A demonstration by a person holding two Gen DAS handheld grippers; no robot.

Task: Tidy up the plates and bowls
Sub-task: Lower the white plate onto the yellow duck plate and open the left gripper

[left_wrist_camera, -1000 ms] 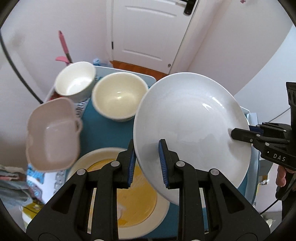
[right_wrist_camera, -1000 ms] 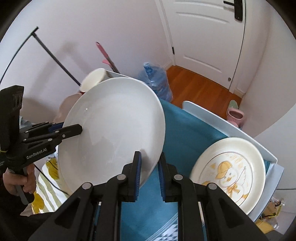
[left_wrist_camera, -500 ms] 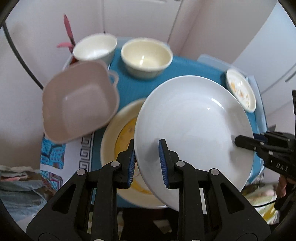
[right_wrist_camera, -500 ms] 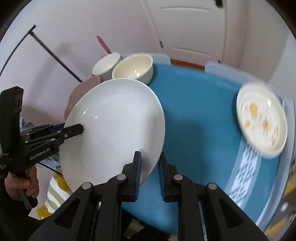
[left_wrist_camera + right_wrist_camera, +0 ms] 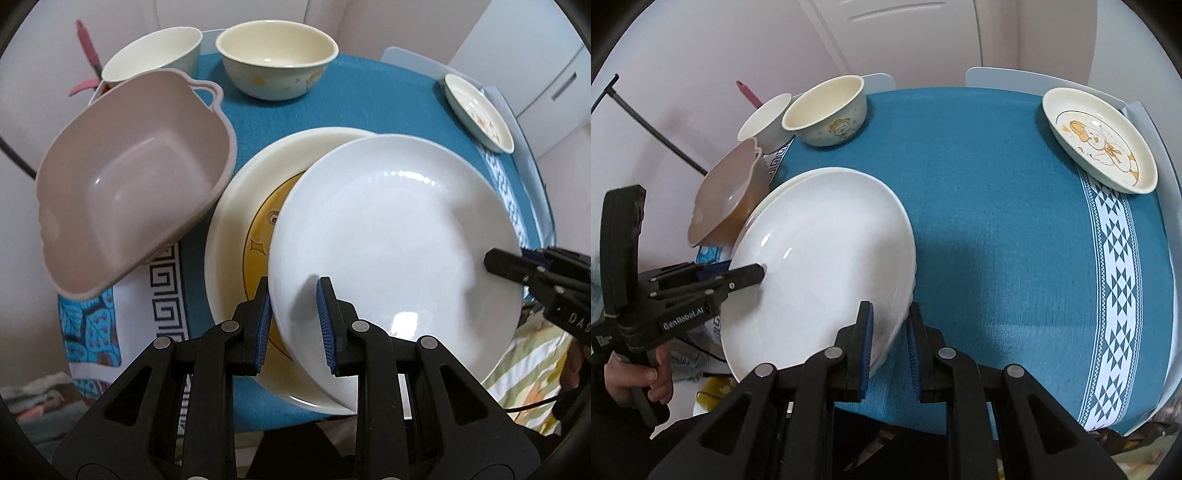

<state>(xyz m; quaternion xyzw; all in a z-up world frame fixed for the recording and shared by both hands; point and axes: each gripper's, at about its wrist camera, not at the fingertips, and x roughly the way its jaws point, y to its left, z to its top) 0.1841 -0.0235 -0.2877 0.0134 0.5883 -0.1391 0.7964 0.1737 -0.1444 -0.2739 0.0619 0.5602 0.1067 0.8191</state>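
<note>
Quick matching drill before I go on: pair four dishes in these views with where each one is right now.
Things:
1. white plate
2. pink square bowl
3. small duck plate
4. yellow-patterned plate

Places:
A. far right corner of the blue cloth
B. flat on the cloth, beneath the white plate
C. gripped at opposite rims by both tools
D. tilted at the left edge

Pairs: 1-C, 2-D, 3-A, 4-B

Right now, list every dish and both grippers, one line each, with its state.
White plate: held tilted by both grippers over the yellow-print plate.
Yellow-print plate: flat on the blue cloth, mostly covered.
Pink handled dish: empty, tilted.
Cartoon bowl: upright, empty.
Plain bowl: upright, empty.
Cartoon plate: flat, empty.
Left gripper: shut on the white plate's rim.
Right gripper: shut on its rim.
</note>
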